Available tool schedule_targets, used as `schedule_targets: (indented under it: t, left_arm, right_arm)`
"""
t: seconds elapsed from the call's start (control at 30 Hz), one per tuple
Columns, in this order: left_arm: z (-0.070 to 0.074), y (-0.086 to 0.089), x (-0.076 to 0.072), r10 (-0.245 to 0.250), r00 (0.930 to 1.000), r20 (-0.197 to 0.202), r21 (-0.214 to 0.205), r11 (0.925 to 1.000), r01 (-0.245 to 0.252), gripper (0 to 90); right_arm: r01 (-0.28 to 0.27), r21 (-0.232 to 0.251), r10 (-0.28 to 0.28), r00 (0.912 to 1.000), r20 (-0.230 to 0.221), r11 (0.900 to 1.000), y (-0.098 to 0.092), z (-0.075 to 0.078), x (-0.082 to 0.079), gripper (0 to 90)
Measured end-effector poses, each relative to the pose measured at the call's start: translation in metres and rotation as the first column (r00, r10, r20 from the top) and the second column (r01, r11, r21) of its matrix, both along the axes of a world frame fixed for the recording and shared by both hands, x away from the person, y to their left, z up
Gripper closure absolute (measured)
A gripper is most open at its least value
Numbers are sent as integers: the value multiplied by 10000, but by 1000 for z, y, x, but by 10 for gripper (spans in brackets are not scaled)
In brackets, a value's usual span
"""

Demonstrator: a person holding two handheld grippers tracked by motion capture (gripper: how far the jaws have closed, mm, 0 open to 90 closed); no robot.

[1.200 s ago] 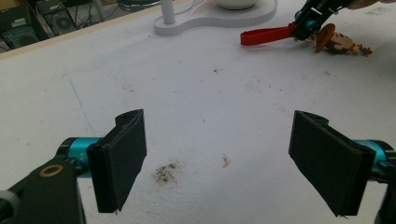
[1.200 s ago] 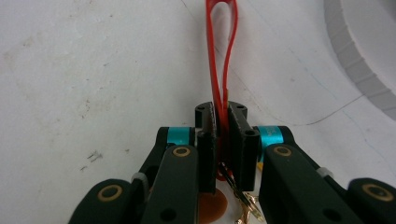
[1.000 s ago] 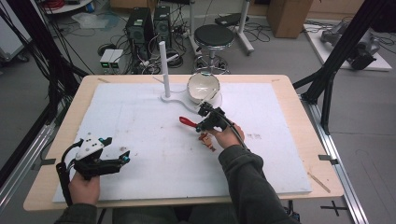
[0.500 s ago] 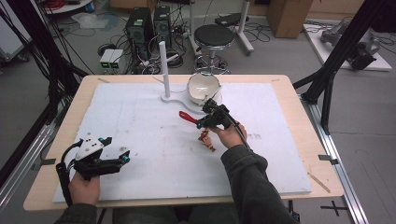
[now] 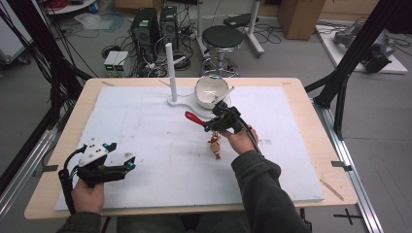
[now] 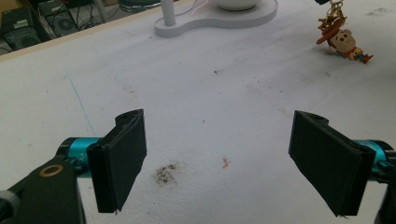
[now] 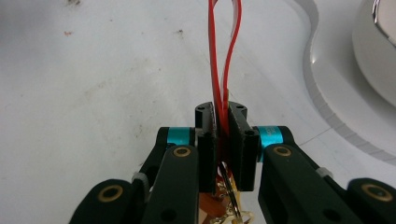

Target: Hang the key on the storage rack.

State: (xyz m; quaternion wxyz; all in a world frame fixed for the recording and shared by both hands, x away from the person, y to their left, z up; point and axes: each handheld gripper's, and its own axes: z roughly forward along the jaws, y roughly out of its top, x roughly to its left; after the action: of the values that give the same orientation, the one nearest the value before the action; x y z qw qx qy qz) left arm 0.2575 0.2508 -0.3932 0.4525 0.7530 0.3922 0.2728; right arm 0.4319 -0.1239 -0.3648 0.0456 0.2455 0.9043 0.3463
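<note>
My right gripper [image 5: 214, 123] is over the middle of the white mat, shut on the red strap loop [image 5: 193, 117] of a keychain. In the right gripper view the red strap [image 7: 221, 70] runs out ahead between the closed pads of that gripper [image 7: 222, 119], with metal key rings [image 7: 229, 198] under them. A small bear charm [image 5: 214, 145] dangles below the hand, low over the mat; the left gripper view has the bear charm [image 6: 344, 43] at upper right. My left gripper [image 5: 124, 166] rests at the mat's near left, open and holding nothing [image 6: 219, 163].
A white stand with an upright post [image 5: 171, 73] and a curved base [image 7: 327, 98] sits at the back of the mat [image 5: 145, 126]. A white bowl [image 5: 211, 91] rests on that base, just beyond the right gripper.
The right hand has lifted a little with the red strap, and the bear charm has come up with it. The left gripper has stayed put.
</note>
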Motion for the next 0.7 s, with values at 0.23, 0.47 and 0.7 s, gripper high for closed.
schedule_targets:
  t: [0.23,0.47,0.7]
  left_arm:
    - [0,0,0,28,10000,-22,-45,10000,-28,196]
    - [0,1,0,36,10000,7,-5,10000,-36,196]
    - [0,1,0,34,10000,9,-10,10000,-34,196]
  right_arm:
    - [-113,37,112,9998,167,9999,0,6,-2,834]
    - [-109,218,104,9997,226,9997,0,12,-3,834]
    - [-138,370,126,9994,334,9992,-1,20,-3,834]
